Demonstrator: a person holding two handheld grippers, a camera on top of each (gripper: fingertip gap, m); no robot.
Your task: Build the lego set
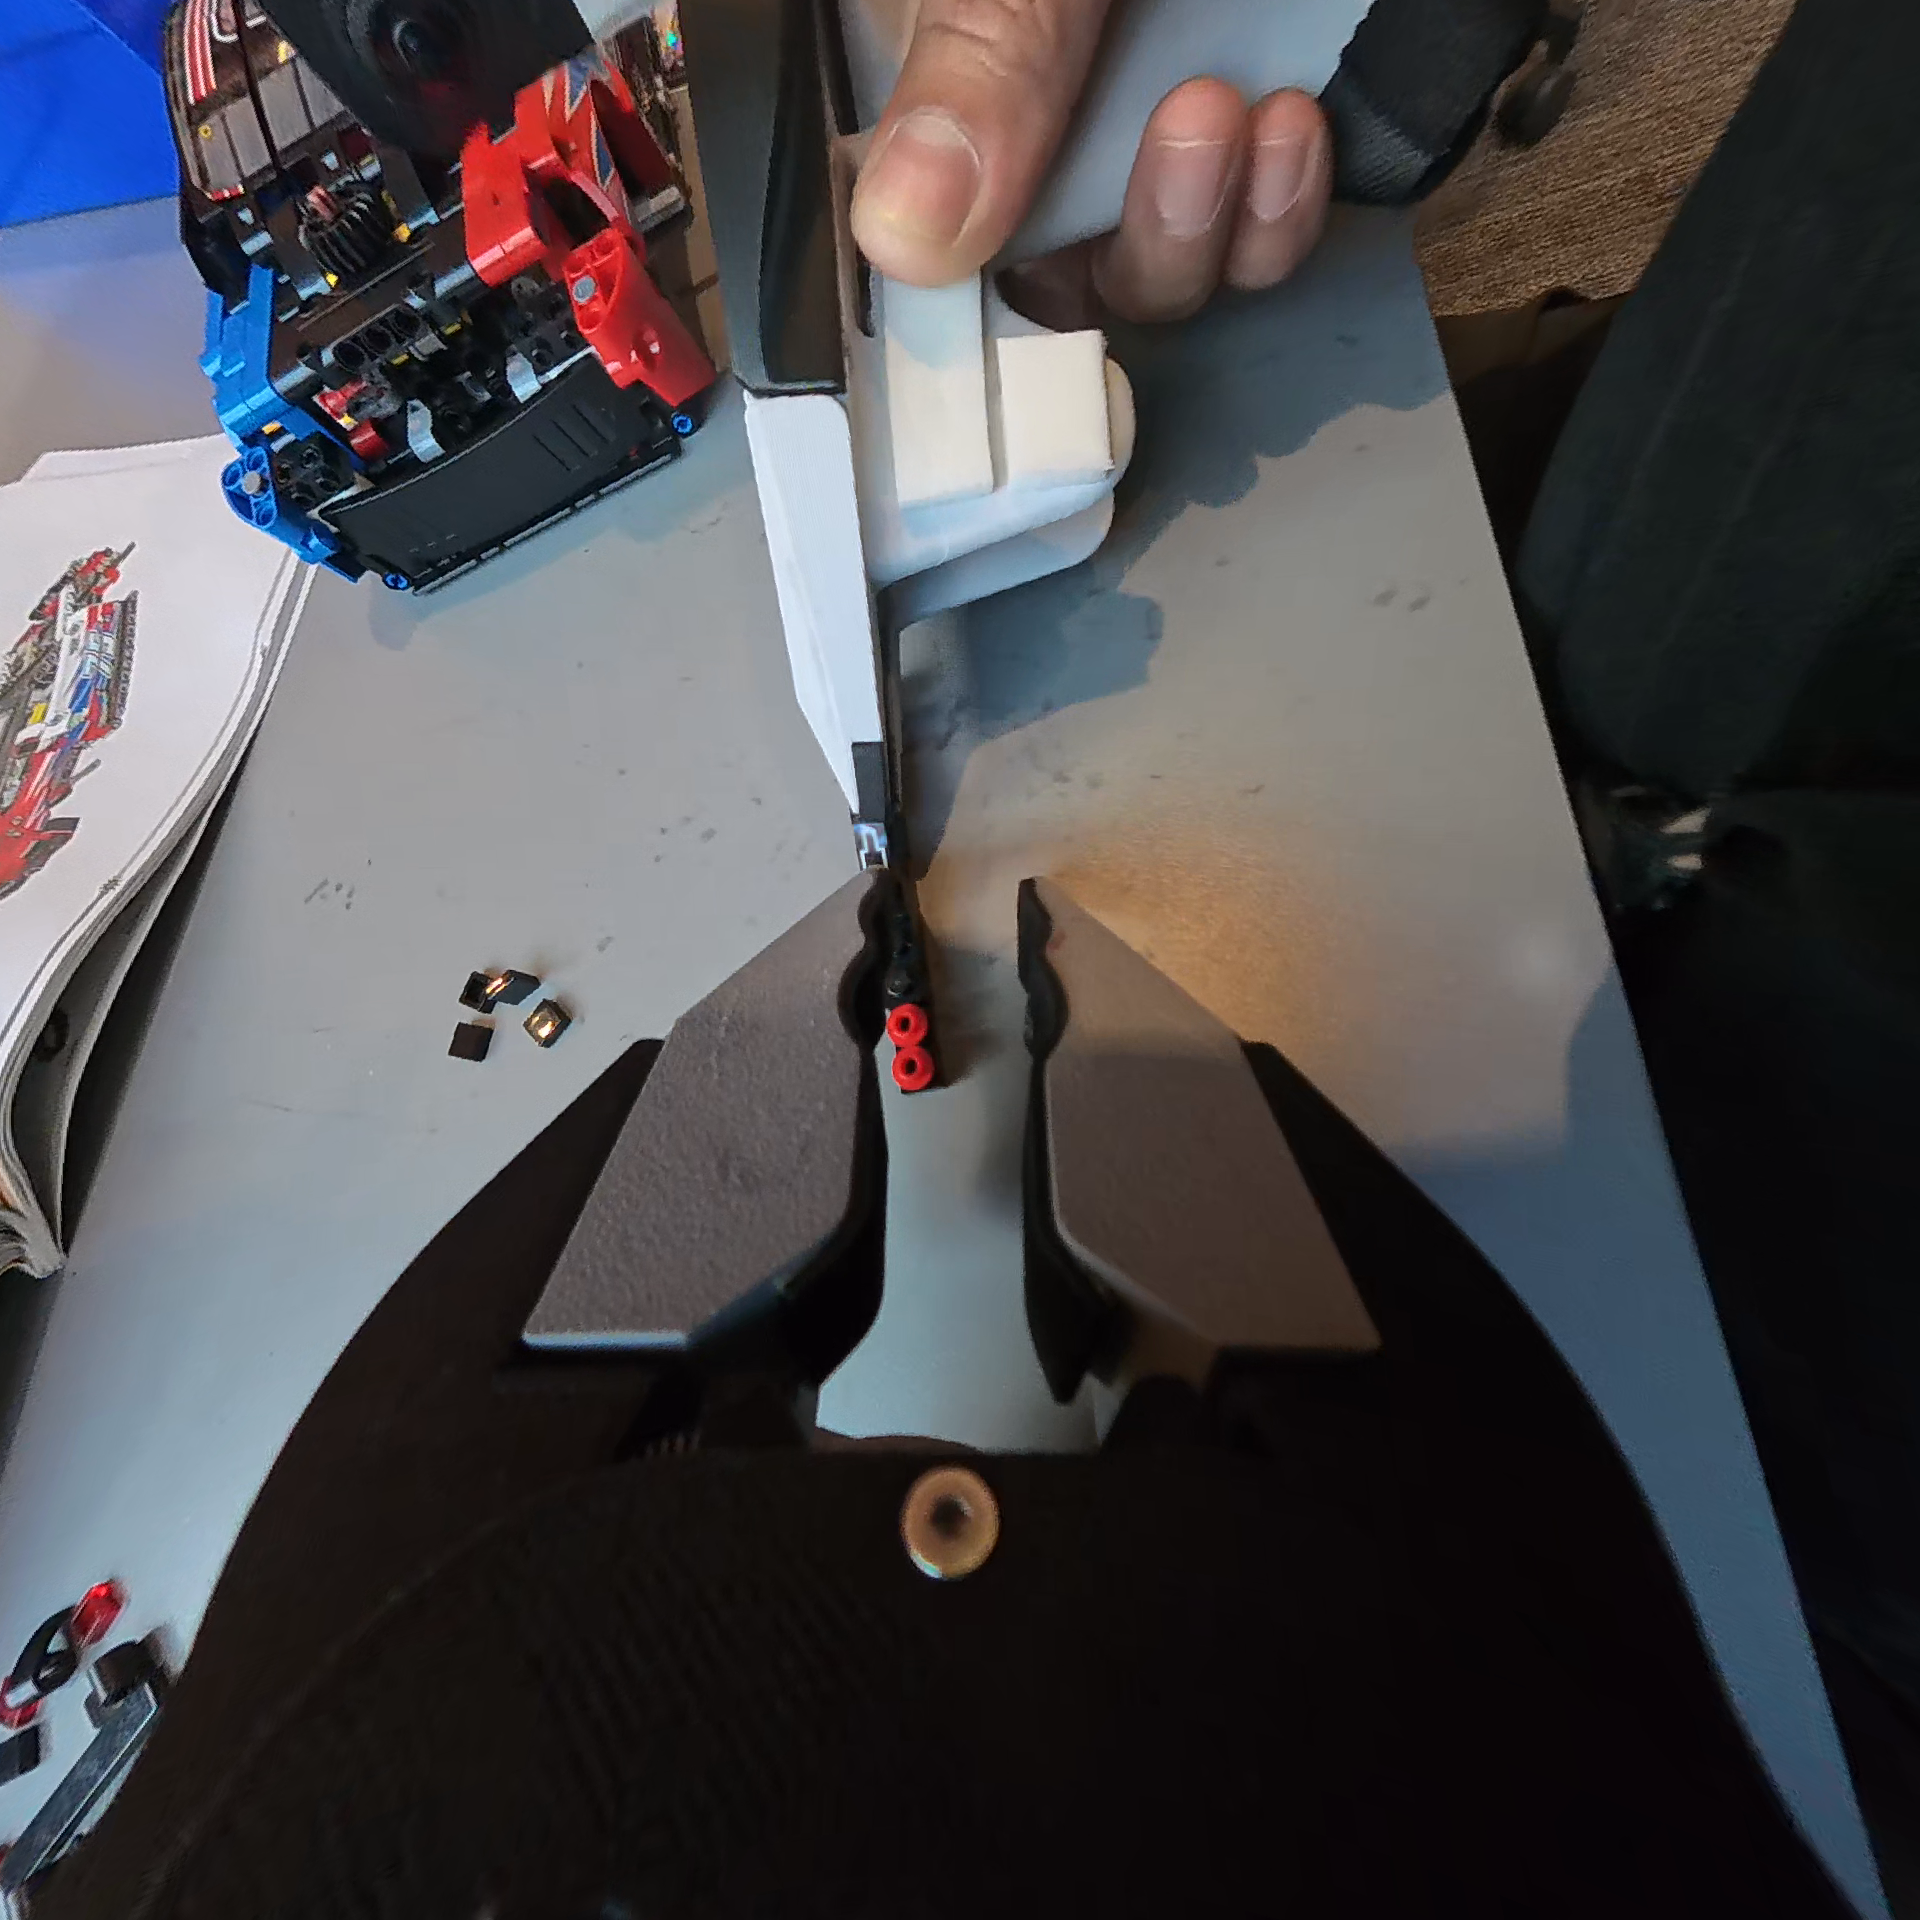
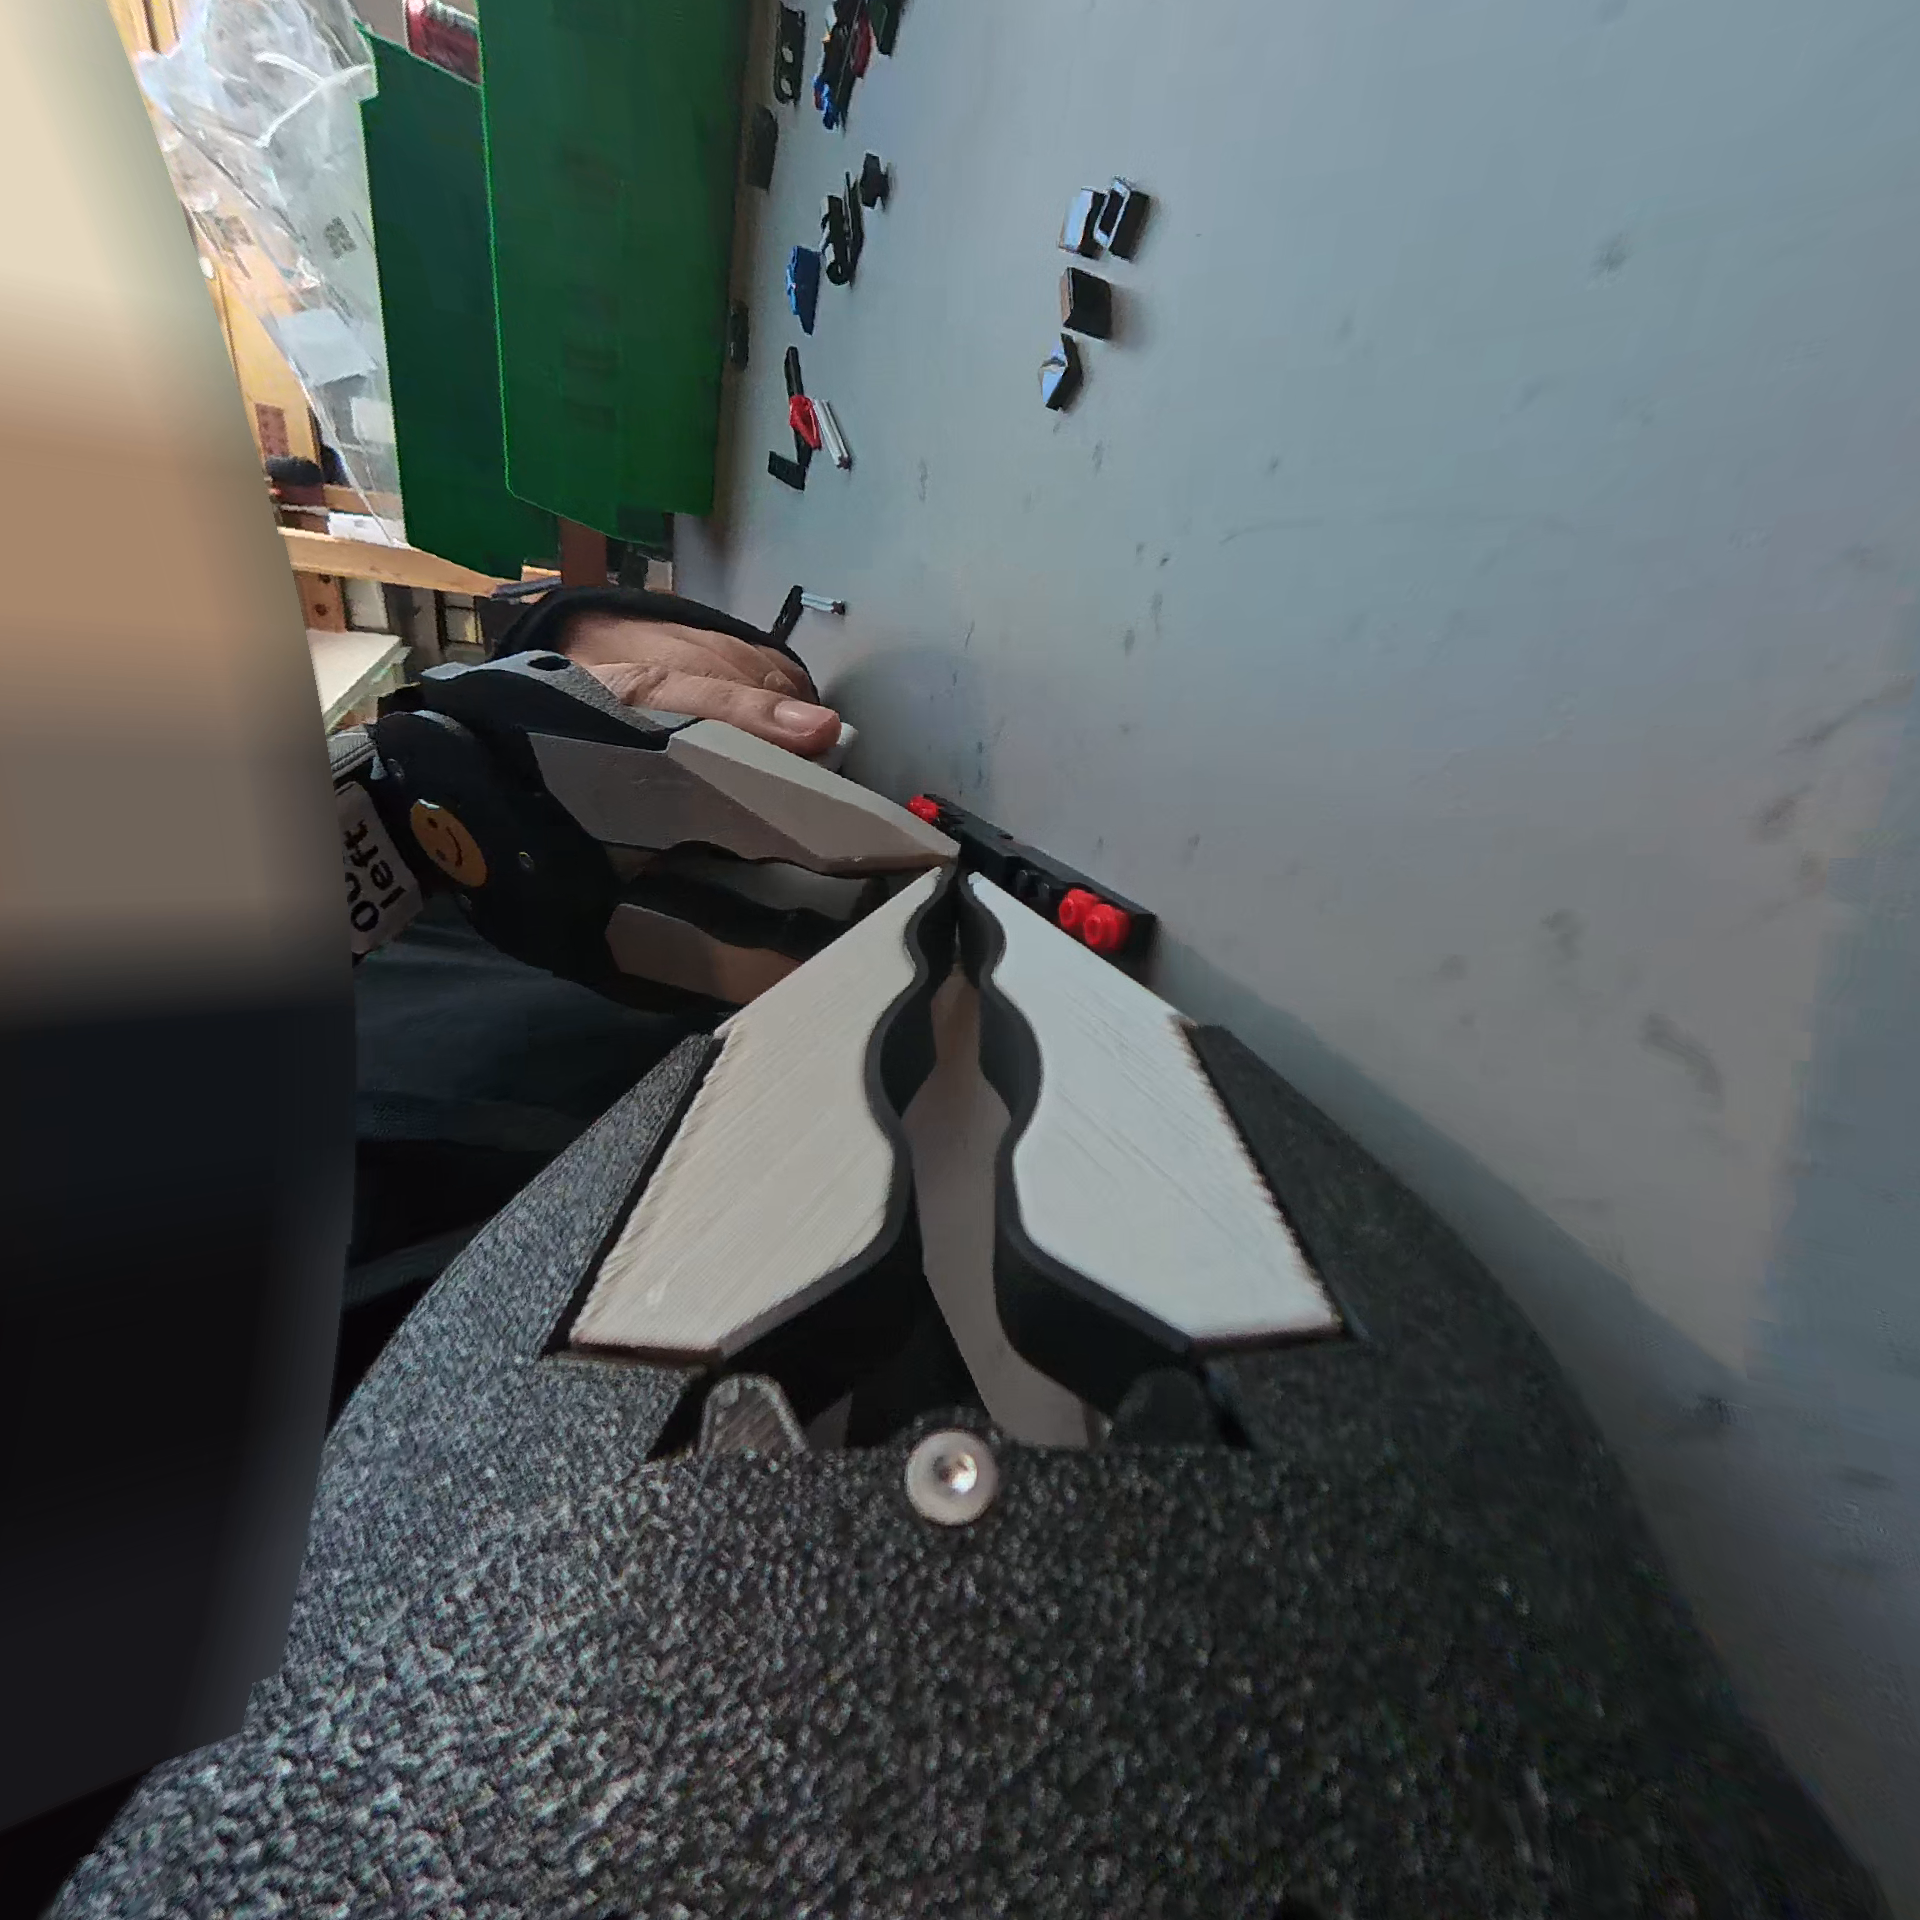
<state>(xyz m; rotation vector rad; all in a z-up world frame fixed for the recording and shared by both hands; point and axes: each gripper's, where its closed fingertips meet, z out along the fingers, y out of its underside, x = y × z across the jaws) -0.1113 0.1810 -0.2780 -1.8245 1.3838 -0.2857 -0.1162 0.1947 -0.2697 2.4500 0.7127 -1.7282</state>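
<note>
A black lego beam with red pins [image 1: 912,1023] lies on the grey table [image 1: 520,790]. My left gripper [image 1: 956,904] is open around it; the beam touches the inner side of its left finger. My right gripper [image 1: 878,847], with white fingers, reaches in from above and is shut on a small black piece [image 1: 871,790] just over the far end of the beam. In the right wrist view my right gripper [image 2: 958,883] is closed at the beam [image 2: 1039,878], with the left gripper's grey fingers [image 2: 790,810] alongside it.
A partly built red, blue and black lego car [image 1: 436,343] stands at the back left, next to an open instruction booklet [image 1: 104,727]. Small black tiles [image 1: 509,1013] lie left of the grippers. Loose parts [image 1: 73,1683] lie at the near left. Green bins [image 2: 582,260] stand beyond the table. Left and right tips are no more than a few centimetres apart.
</note>
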